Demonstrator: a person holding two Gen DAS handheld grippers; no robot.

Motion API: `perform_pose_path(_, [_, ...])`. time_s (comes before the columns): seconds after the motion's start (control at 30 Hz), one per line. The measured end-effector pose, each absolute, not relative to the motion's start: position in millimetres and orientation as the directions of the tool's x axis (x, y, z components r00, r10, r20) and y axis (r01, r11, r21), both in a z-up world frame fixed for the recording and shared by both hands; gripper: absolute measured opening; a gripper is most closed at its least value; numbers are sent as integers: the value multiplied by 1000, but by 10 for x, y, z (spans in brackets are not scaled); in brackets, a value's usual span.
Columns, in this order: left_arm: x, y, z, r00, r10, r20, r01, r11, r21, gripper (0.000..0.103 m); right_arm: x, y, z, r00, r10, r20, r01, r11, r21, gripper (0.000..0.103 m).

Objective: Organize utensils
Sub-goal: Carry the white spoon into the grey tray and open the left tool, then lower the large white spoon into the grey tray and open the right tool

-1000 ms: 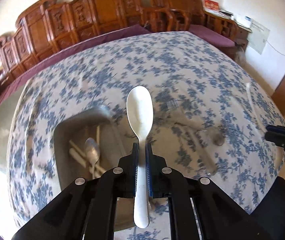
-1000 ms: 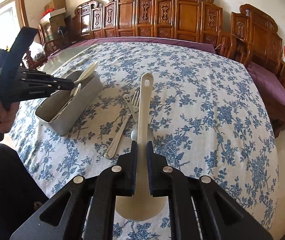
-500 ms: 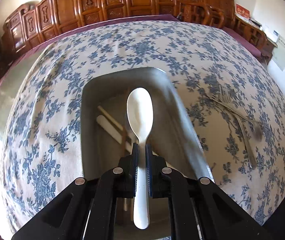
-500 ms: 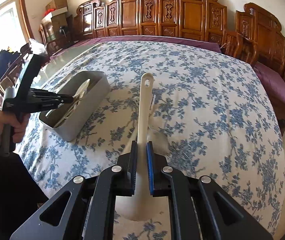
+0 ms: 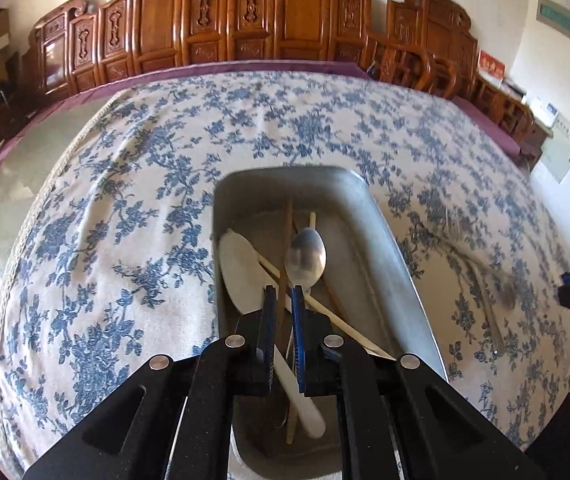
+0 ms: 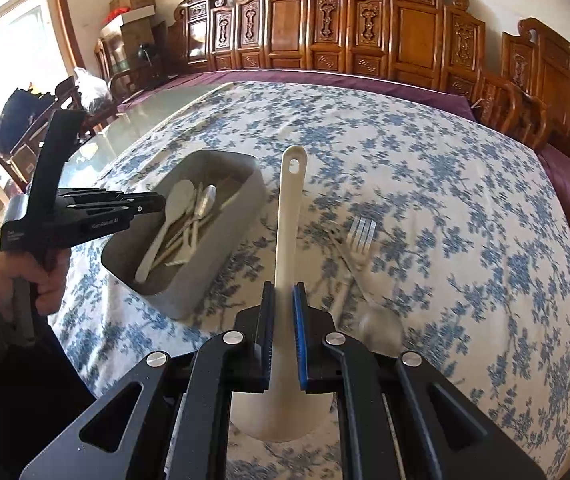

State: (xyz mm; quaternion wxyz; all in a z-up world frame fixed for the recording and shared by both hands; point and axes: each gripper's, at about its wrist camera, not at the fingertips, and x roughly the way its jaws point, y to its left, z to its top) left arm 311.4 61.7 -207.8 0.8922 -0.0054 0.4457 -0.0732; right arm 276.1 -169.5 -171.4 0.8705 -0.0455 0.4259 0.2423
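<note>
A grey metal tray (image 5: pixel 389 240) (image 6: pixel 245 204) sits on the blue-flowered tablecloth. In it lie a white plastic spoon (image 5: pixel 241 268) (image 6: pixel 173 212), a metal spoon (image 5: pixel 307 258) and chopsticks (image 5: pixel 285 248). My left gripper (image 5: pixel 281 300) (image 6: pixel 157 204) hovers just over the tray's near end, jaws slightly apart and empty. My right gripper (image 6: pixel 283 300) is shut on a white rice paddle (image 6: pixel 289 216), handle pointing away, held above the cloth right of the tray. A metal fork (image 6: pixel 359 236) and a metal spoon (image 6: pixel 381 324) lie on the cloth.
Carved wooden chairs (image 6: pixel 405 28) line the table's far side. Bare glass tabletop (image 6: pixel 141 120) shows left of the cloth. Boxes (image 6: pixel 133 8) and bags stand at the far left. The fork and spoon also show blurred in the left wrist view (image 5: pixel 481 276).
My left gripper moved over the tray, opened and let go of the white spoon, which now lies in the tray. My right gripper kept hold of the paddle and shifted slightly.
</note>
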Motion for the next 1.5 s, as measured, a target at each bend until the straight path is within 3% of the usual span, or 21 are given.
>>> perform_pose_path(0.47, [3062, 1113, -1885, 646, -48, -762, 62, 998, -10, 7, 3086, -872, -1620, 486, 455, -746, -529, 833, 163, 11])
perform_pose_path(0.8, [3091, 1265, -1908, 641, -30, -767, 24, 1000, -18, 7, 3373, -389, -1872, 425, 501, -754, -523, 816, 247, 11])
perform_pose_path(1.0, [3091, 1284, -1923, 641, -19, -767, 16, 1000, -12, 17, 3448, -278, -2028, 404, 513, -757, -502, 817, 285, 11])
perform_pose_path(1.2, [3077, 1275, -1899, 647, -25, -762, 18, 1000, -17, 19, 3516, -232, -2121, 371, 537, -757, -480, 809, 339, 11])
perform_pose_path(1.5, [3058, 1269, -1880, 653, -25, -757, 15, 1000, -20, 26, 3427, -133, -2210, 353, 514, -782, -506, 807, 303, 12])
